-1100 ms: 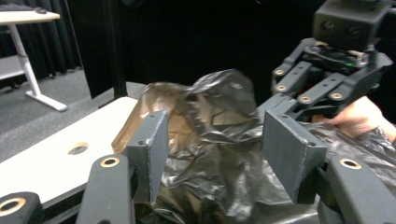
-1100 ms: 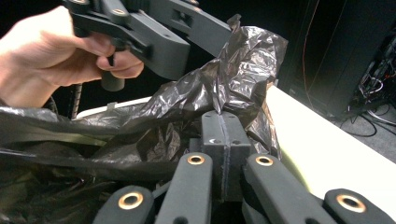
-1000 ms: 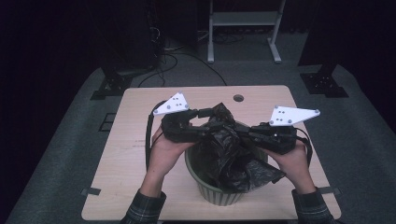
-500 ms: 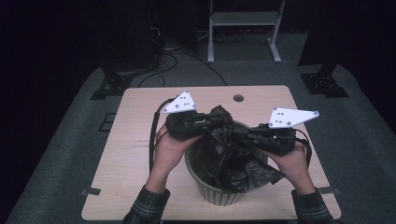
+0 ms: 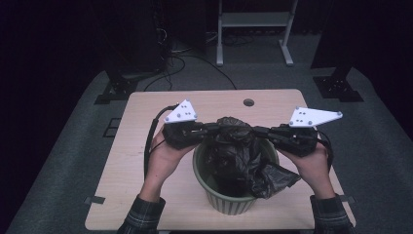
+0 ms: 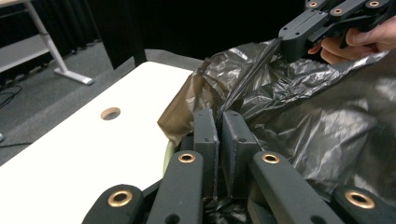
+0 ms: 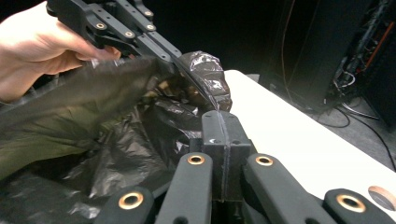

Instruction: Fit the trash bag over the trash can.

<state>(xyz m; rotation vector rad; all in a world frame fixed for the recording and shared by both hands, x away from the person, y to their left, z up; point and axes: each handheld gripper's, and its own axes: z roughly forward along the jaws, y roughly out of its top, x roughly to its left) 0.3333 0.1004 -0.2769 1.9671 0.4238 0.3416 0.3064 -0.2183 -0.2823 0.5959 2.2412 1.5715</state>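
Both my tongs, left [image 5: 210, 128] and right [image 5: 259, 130], pinch the black bin liner [image 5: 243, 156] above the green bin [image 5: 229, 202]; I should probably spread them evenly apart.

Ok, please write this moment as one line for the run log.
left gripper: shut on black bag | right gripper: shut on black bag | bag: partly inside green bin, mouth pinched from both sides | bin: on table

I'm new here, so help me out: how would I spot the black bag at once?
Find the pale table. At its near edge stands a green bin, and the bag spills from it. It is the only crinkly, glossy black thing there.
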